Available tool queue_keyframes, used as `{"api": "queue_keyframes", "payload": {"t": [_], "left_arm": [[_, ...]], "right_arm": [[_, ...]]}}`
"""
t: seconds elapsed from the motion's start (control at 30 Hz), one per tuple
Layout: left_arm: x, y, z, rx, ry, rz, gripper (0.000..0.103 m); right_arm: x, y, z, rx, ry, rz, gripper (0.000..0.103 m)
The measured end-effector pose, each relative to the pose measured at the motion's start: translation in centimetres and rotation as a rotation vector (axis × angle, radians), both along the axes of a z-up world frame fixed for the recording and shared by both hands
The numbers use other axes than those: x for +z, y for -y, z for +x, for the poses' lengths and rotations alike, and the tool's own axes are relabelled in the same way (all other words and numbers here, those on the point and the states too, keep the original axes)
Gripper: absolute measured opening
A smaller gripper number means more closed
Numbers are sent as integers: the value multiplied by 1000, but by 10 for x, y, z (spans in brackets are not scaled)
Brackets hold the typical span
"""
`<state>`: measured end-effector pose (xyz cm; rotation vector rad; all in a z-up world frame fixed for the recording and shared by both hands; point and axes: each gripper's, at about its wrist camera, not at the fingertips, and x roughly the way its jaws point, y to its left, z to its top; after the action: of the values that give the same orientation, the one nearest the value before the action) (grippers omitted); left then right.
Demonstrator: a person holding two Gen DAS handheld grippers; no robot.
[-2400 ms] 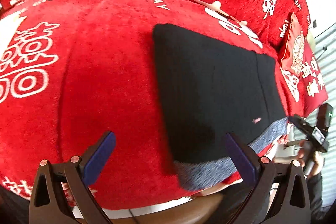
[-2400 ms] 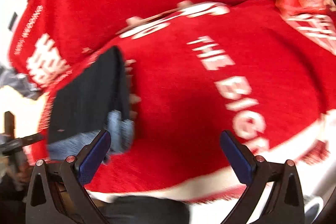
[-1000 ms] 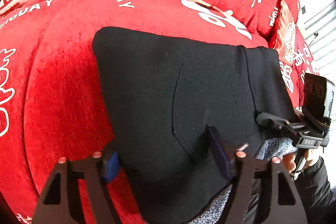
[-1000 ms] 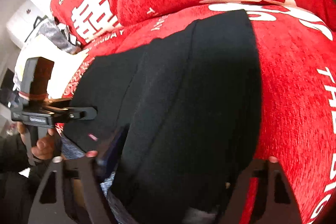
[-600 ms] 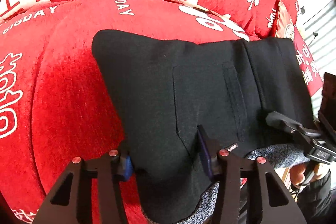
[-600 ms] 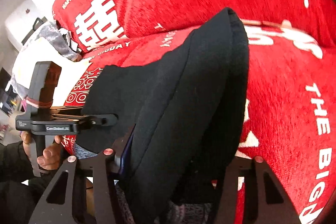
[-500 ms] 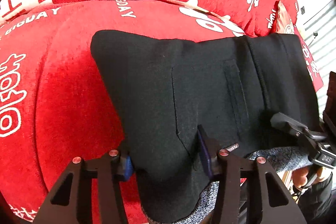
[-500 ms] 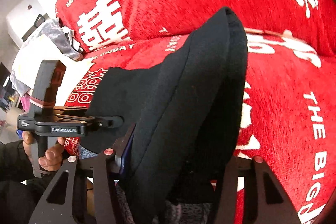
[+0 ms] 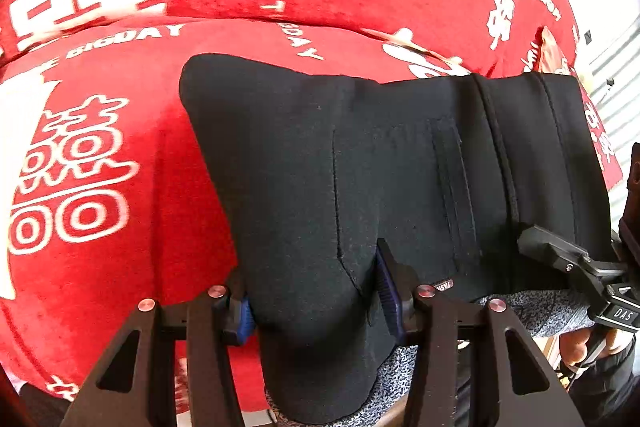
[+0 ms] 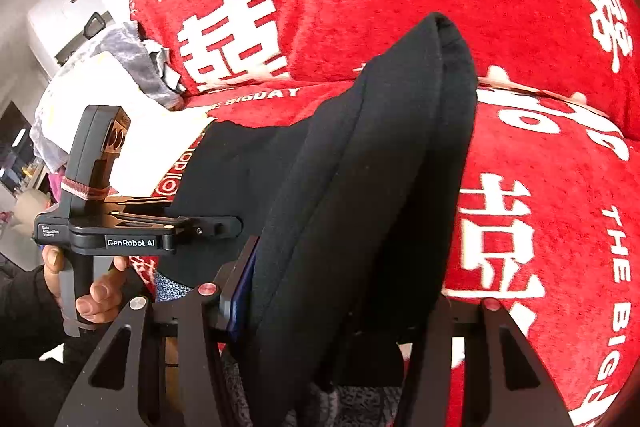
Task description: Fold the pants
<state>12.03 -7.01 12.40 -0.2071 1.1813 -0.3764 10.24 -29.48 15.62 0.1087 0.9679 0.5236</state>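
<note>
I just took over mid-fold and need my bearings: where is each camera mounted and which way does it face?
Left wrist: behind the left tongs, facing the black folded pants on the red plush sofa cover; right tongs at right.
Right wrist: behind the right tongs, facing the pants' raised edge; left tongs and hand at left.
Shared: pants, cover, each other's tongs.

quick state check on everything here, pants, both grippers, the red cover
pants: black, partly folded, near edge gripped at two spots, right side lifted off the cover
left gripper: shut on pants
right gripper: shut on pants, holding a thick bunched fold
red cover: spread flat under the pants
</note>
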Motion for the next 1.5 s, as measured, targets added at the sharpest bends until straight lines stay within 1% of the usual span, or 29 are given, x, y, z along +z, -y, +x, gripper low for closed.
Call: {"api": "queue_keyframes", "payload": {"t": [0.2,0.3,0.43,0.53,0.57,0.63,0.67,0.7,0.73,0.77,0.83,0.87,0.93,0.97,1.0,1.03,1.07,1.1,1.17,1.2,1.27,1.33,1.37,1.4,1.47,1.5], "left_arm": [[-1,-42,-10,50,-4,32,51],[-7,-58,-14,71,-18,35,51],[-23,-78,-14,101,-54,27,51],[-45,-87,-10,111,-97,13,51],[-49,-89,-9,113,-99,8,55],[-59,-96,-8,132,-109,0,70],[-62,-98,-7,151,-119,7,82],[-67,-101,-7,172,-127,20,88],[-70,-104,-6,188,-136,23,91],[-72,-108,-7,203,-140,10,93],[-72,-116,-9,238,-146,-1,93],[-70,-118,-11,249,-146,6,93],[-60,-122,-17,284,-114,66,93],[-56,-124,-20,290,-95,94,93],[-49,-123,-24,292,-67,135,93],[-43,-122,-27,288,-42,169,93],[-36,-120,-31,280,-14,187,93],[-30,-117,-35,267,7,188,93],[-19,-111,-40,244,35,164,93],[-15,-108,-43,231,50,146,93],[-8,-103,-48,208,74,118,93],[-9,-97,-51,193,75,108,93],[-14,-91,-51,173,64,98,93],[-20,-86,-51,159,48,101,93],[-41,-79,-50,141,-9,122,93],[-54,-79,-50,140,-50,111,93]], "right_arm": [[-6,-44,3,32,-15,12,56],[-13,-56,3,40,-34,25,56],[-31,-71,6,42,-79,41,56],[-56,-75,14,19,-138,42,56],[-62,-73,16,3,-140,39,56],[-73,-63,22,-52,-162,53,61],[-78,-58,24,-74,-185,62,69],[-83,-52,27,-104,-210,62,78],[-86,-47,28,-134,-227,58,82],[-88,-43,28,-158,-236,52,83],[-87,-34,26,-176,-249,65,88],[-84,-29,24,-195,-246,61,90],[-73,-24,17,-237,-214,25,91],[-62,-24,10,-244,-170,-3,91],[-51,-27,4,-233,-124,-21,91],[-36,-36,-7,-193,-54,-50,91],[-27,-45,-13,-157,-11,-72,93],[-18,-57,-21,-100,36,-101,97],[-9,-80,-35,6,103,-152,100],[-8,-91,-43,64,127,-175,101],[-14,-109,-50,143,142,-211,101],[-27,-116,-51,176,114,-245,101],[-37,-117,-49,180,84,-260,101],[-49,-115,-45,177,47,-275,101],[-65,-110,-42,161,6,-285,101],[-69,-107,-43,154,7,-276,101]]}}
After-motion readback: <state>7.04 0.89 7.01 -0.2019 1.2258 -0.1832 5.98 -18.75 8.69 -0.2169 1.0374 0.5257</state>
